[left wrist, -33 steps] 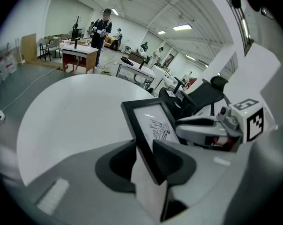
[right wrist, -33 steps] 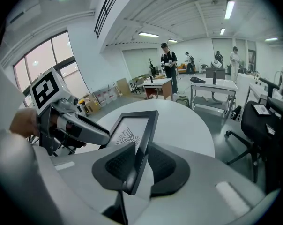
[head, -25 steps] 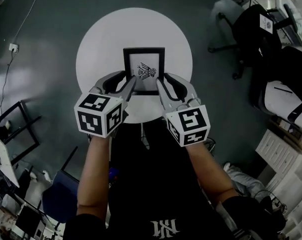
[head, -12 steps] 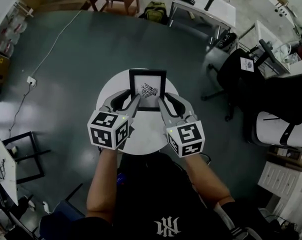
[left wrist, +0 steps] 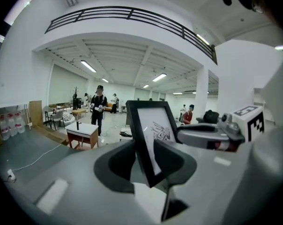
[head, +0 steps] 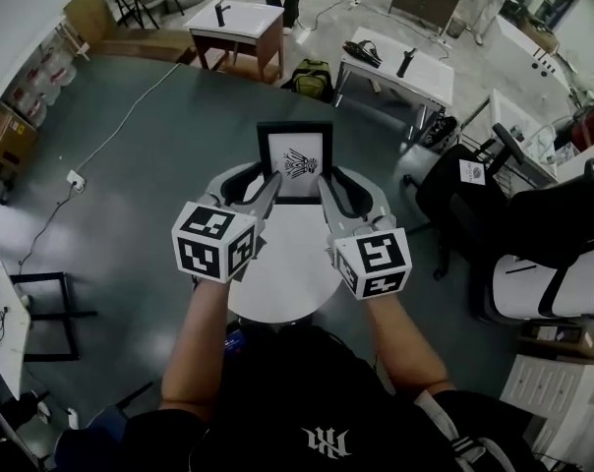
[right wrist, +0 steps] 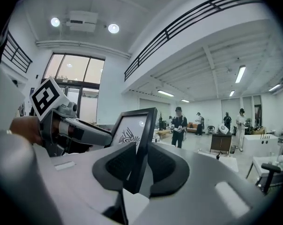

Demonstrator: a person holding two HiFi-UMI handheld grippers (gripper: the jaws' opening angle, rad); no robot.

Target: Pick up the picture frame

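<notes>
A black picture frame with a white mat and a small dark drawing hangs in the air above the round white table. My left gripper is shut on its lower left edge and my right gripper on its lower right edge. In the left gripper view the picture frame stands upright, its edge pinched in my left gripper, with the right gripper's body beyond. In the right gripper view the picture frame sits edge-on in my right gripper, beside the left gripper's body.
Black office chairs stand right of the table. Behind it are a small wooden-legged table, a white desk and a green backpack. A cable runs over the grey floor. A person stands far off.
Both grippers have risen together with the picture frame, lifting it off the table. The table now looks smaller and farther below, and more of the room shows.
</notes>
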